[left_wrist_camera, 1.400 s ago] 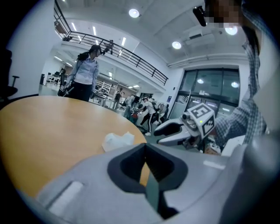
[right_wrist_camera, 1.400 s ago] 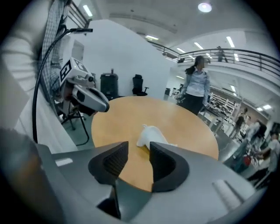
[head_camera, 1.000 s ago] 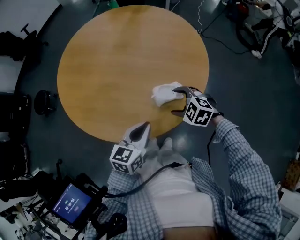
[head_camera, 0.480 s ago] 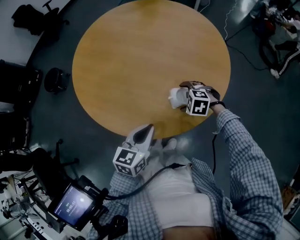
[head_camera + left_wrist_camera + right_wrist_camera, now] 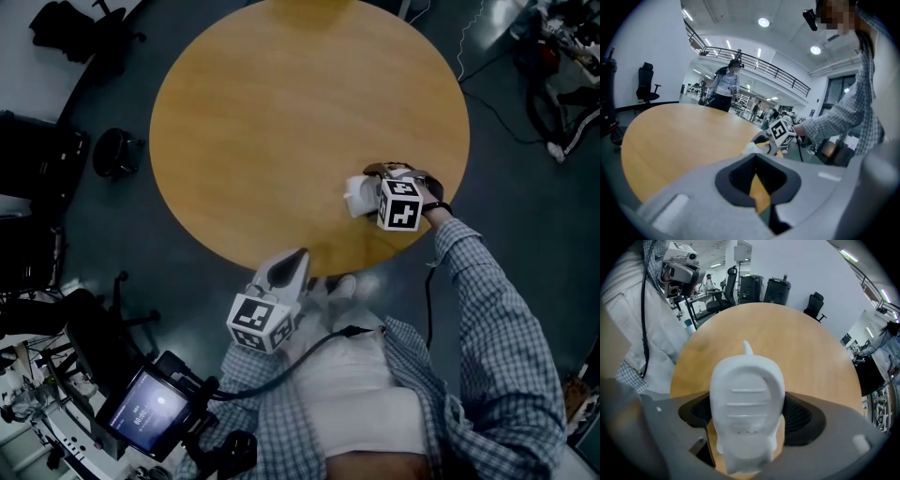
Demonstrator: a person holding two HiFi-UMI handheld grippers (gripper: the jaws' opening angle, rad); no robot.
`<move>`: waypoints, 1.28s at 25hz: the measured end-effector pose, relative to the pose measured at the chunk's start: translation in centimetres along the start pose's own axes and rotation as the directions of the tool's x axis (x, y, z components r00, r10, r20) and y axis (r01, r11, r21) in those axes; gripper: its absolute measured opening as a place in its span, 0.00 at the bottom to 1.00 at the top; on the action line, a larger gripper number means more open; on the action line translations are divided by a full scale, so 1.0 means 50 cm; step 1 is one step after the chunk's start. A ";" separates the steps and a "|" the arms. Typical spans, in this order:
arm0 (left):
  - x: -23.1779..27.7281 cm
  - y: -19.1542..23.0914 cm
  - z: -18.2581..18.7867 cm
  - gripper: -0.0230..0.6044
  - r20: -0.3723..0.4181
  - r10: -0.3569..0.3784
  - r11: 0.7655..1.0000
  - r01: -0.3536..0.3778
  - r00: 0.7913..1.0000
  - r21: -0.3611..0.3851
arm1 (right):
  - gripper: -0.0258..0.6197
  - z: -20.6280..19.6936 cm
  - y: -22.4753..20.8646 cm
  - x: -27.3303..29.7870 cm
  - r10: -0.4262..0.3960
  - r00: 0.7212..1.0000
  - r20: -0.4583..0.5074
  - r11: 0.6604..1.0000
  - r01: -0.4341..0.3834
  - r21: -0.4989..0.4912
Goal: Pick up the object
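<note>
A white moulded plastic object (image 5: 356, 195) lies on the round wooden table (image 5: 281, 122) near its right front edge. My right gripper (image 5: 367, 192) reaches around it from the right, its marker cube just behind. In the right gripper view the object (image 5: 747, 394) fills the space between the dark pads (image 5: 804, 414). The jaws stand wide and are closing on it, and it still rests on the wood. My left gripper (image 5: 292, 261) hovers at the table's near edge, shut and empty, its jaws (image 5: 757, 183) meeting with only a small hole between them.
Dark floor surrounds the table. Black office chairs (image 5: 42, 155) stand at the left. A device with a lit screen (image 5: 155, 408) sits at the lower left. Cables and gear (image 5: 562, 84) lie at the upper right. A person (image 5: 724, 89) stands beyond the table.
My right gripper has pushed forward, and the white object, once at its fingertips, now sits deep between the jaws. The left gripper stays where it was.
</note>
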State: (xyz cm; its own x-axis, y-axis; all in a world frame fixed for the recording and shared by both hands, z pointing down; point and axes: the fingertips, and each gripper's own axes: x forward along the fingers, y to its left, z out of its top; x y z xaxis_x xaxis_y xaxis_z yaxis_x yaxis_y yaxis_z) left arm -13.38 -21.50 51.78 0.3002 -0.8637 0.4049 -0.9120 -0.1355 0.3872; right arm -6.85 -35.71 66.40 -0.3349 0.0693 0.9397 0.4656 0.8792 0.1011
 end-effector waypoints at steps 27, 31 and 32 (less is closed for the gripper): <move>0.046 -0.094 0.103 0.04 0.025 -0.252 0.950 0.243 0.967 0.196 | 0.73 0.045 0.015 -0.489 -0.810 0.389 0.439 0.451 -0.065 0.890; 0.051 -0.115 0.102 0.04 0.018 -0.283 0.940 0.274 0.959 0.203 | 0.73 0.012 0.042 -0.541 -0.899 0.230 0.373 0.317 -0.249 0.915; 0.052 -0.119 0.102 0.04 0.015 -0.289 0.938 0.280 0.957 0.204 | 0.73 0.003 0.049 -0.550 -0.914 0.200 0.353 0.291 -0.284 0.914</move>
State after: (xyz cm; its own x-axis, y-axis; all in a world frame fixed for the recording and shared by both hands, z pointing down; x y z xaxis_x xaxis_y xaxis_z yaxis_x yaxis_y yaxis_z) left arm -8.60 -25.42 46.30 0.5467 -0.7950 0.2628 -0.8285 -0.4682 0.3072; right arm 3.36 -35.41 40.77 -0.7820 -0.6230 -0.0204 -0.5176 0.6672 -0.5356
